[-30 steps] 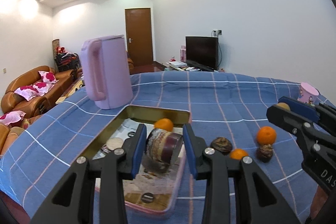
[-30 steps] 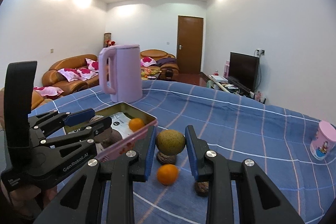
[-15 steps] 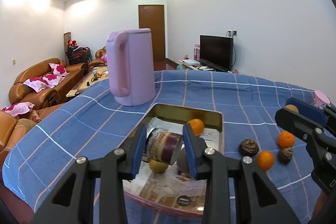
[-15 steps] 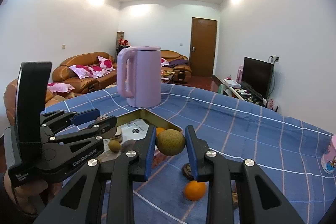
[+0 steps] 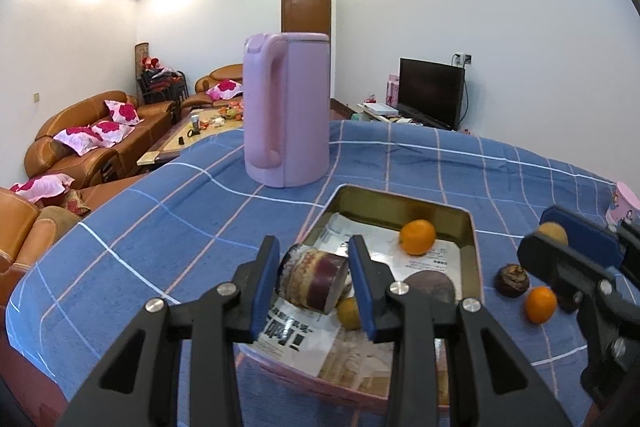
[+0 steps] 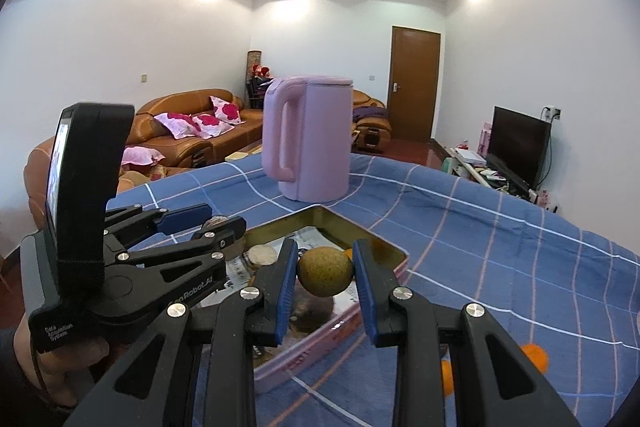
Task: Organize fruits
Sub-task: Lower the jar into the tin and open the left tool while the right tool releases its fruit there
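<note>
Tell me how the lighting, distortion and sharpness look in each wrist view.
Left wrist view: ceiling lights flare on the white walls, fisheye bends the checked tablecloth, dark vignette in the corners, left tool and its sugarcane piece sharp. Right wrist view: the same glare and bowing, right tool and greenish fruit crisp, the orange at lower right blurred.

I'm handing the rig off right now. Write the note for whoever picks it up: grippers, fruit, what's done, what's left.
Left gripper: shut on a purple-banded chunk, held over the near end of the tin tray.
Right gripper: shut on a round brown-green fruit, held over the tray's right edge.
Done: one orange, a small yellow fruit and a dark round fruit lie in the paper-lined tray.
Left: release both held pieces into the tray, then collect the orange and dark brown fruit on the blue cloth right of it.
</note>
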{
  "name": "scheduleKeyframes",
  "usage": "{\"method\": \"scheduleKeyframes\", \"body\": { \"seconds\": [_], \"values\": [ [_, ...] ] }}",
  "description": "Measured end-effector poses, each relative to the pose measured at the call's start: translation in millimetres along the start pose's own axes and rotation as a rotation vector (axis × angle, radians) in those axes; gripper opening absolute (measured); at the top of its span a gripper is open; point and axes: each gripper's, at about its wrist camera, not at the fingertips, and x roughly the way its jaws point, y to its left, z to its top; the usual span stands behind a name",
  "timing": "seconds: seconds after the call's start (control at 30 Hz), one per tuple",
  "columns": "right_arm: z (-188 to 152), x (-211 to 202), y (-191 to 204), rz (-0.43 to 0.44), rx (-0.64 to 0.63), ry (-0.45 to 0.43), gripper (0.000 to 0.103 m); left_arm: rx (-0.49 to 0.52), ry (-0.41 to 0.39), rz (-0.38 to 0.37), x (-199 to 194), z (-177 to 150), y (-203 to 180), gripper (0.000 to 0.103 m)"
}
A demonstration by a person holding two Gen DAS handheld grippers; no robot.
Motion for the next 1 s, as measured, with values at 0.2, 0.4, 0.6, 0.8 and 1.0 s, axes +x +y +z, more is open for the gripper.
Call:
{"method": "scheduleKeyframes", "body": {
  "seconds": [0.2, 0.4, 0.6, 0.8, 1.0],
  "values": [
    [-4.6, 13.8, 10.5, 0.029, -0.004, 0.033, 0.030, -0.007, 0.019, 0.007, 7.8, -0.4, 6.8, 0.037],
    [-10.6, 22.1, 14.3, 0.051, 0.004, 0.068, 0.030, -0.009, 0.040, 0.004, 14.4, -1.9, 9.9, 0.037],
    [-16.1, 29.8, 13.9, 0.074, 0.015, 0.105, 0.030, 0.000, 0.054, 0.000, 16.6, -3.8, 9.0, 0.037],
    [-22.1, 38.8, 13.7, 0.085, 0.020, 0.139, 0.030, 0.007, 0.075, -0.006, 22.2, -6.8, 6.3, 0.037],
    [-25.7, 43.4, 12.0, 0.087, 0.029, 0.159, 0.030, 0.013, 0.094, -0.008, 26.6, -9.4, 4.9, 0.037]
  ]
}}
